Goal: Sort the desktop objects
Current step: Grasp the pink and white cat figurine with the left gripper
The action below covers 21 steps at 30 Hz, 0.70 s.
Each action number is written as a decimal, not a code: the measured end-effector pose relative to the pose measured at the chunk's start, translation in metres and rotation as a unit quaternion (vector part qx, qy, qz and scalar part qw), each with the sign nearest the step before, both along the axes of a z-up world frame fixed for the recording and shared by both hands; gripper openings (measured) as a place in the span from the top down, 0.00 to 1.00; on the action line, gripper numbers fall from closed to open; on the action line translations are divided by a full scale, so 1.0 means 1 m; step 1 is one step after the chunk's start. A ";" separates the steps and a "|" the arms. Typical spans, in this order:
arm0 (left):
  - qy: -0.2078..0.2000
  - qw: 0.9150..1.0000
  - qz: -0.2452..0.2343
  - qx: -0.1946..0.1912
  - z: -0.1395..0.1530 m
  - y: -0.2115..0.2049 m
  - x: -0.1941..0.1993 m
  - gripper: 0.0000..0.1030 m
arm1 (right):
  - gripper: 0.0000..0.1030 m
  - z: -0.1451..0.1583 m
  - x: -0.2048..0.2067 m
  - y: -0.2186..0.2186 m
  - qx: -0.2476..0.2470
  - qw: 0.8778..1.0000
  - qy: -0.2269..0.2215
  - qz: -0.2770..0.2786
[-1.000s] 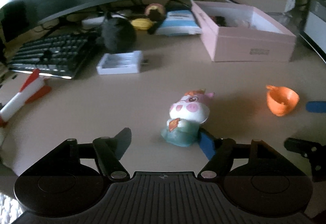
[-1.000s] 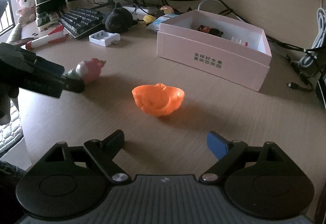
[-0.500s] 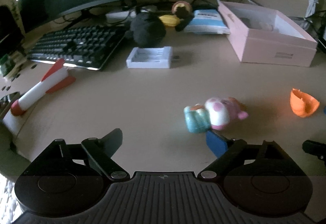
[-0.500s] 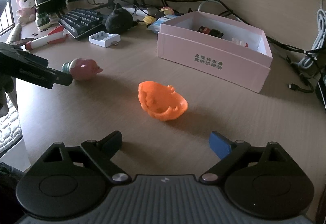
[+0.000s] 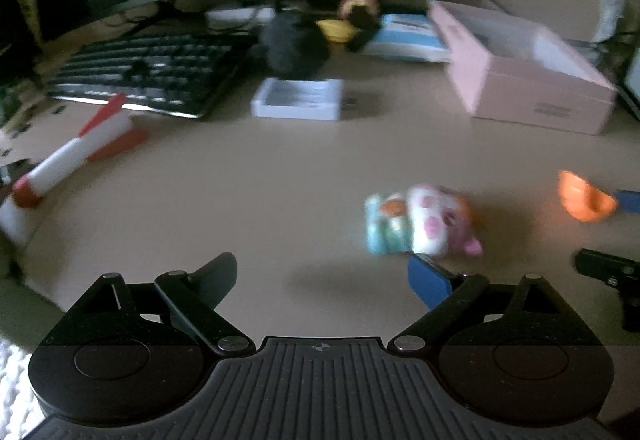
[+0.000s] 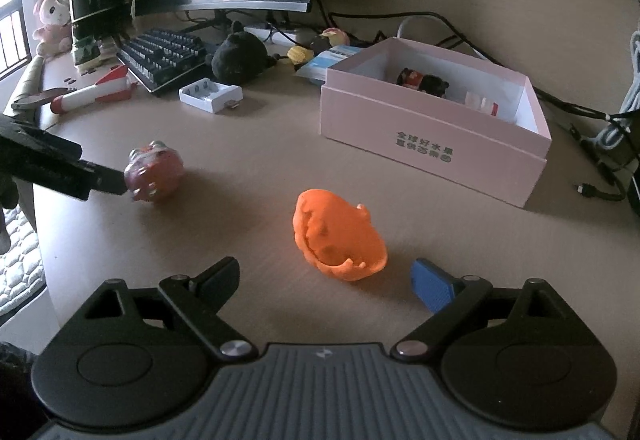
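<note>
With a few toys already in the pink box (image 6: 436, 144), our left gripper (image 5: 320, 276) was opening empty, our right gripper (image 6: 324, 280) wide, leaving the pig toy (image 5: 424, 224) and orange bowl (image 6: 340, 240) on the worktop (image 6: 248, 208).

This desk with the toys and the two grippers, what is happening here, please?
A person is sorting things on a desk with two handheld grippers. The left gripper has its jaws opening and holds nothing; a pig toy lies on its side just ahead of its blue finger. The right gripper is open and empty, with an orange toy lying in front of it. The pink box behind already contains a few small items.
</note>
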State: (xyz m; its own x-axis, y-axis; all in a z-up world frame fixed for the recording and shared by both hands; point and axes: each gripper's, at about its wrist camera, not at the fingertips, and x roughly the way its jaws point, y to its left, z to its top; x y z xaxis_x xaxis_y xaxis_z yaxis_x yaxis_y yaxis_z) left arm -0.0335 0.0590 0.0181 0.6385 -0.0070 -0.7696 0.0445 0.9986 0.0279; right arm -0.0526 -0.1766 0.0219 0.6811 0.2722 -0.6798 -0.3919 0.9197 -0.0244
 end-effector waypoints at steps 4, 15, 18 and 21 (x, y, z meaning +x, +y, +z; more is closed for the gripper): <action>-0.006 0.998 -0.046 -0.035 0.004 -0.007 -0.005 0.06 | 0.09 -0.001 -0.002 0.000 -0.005 1.000 0.000 0.000; 0.000 0.995 -0.082 -0.063 0.000 -0.044 0.017 0.06 | 0.09 -0.001 -0.008 -0.005 -0.016 1.000 -0.010 -0.021; -0.002 0.995 -0.073 -0.064 -0.002 -0.044 0.024 0.07 | 0.09 -0.003 -0.009 -0.007 -0.016 0.999 -0.007 -0.027; -0.002 0.996 -0.071 -0.058 -0.004 -0.042 0.029 0.14 | 0.09 -0.003 -0.009 -0.008 -0.016 0.999 -0.006 -0.030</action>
State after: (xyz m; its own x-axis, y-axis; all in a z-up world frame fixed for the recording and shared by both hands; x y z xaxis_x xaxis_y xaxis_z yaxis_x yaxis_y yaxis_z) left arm -0.0049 0.0174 0.0137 0.6273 -0.1859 -0.7562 0.1850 0.9789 -0.0872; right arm -0.0617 -0.1843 0.0186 0.7044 0.2090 -0.6784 -0.3348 0.9405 -0.0579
